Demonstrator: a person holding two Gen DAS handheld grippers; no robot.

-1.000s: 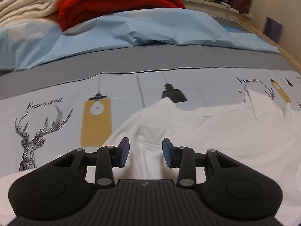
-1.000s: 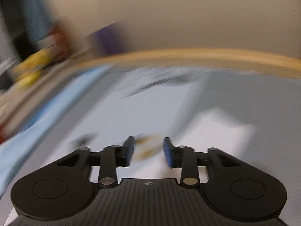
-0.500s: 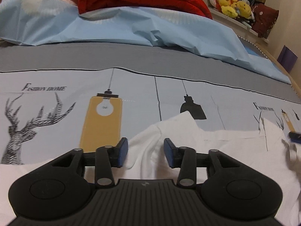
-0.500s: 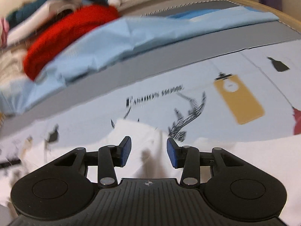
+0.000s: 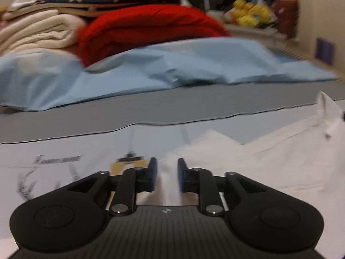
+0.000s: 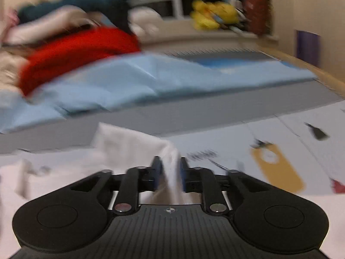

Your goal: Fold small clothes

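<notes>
Left wrist view. Left tool point(image 5: 165, 178) at lower centre, jaws closing around a raised ridge of the white garment point(image 5: 269, 164), narrower than half a second ago; cloth between the blue pads point(image 5: 152, 177), firm contact not certain through the blur. Garment spread over the lower right of the frame on the printed bed cover point(image 5: 64, 151), one corner lifted at the right edge. Lamp print, previously clear of the tool, now partly hidden behind the left finger. Red blanket point(image 5: 146, 28) and pale blue sheet point(image 5: 151, 69) across the upper half.

Right wrist view. Right tool point(image 6: 169, 176) at lower centre, jaws closing on a gathered fold of the same garment point(image 6: 129, 144), which rises as a peak between the pads point(image 6: 156, 176) and appears pinched. A second ago only blurred wall and bed edge here; now the garment fills the lower left, the yellow lamp print point(image 6: 278, 168) at lower right.

Reading: both corners being taken up together, probably the start of a fold; lift not yet begun.
</notes>
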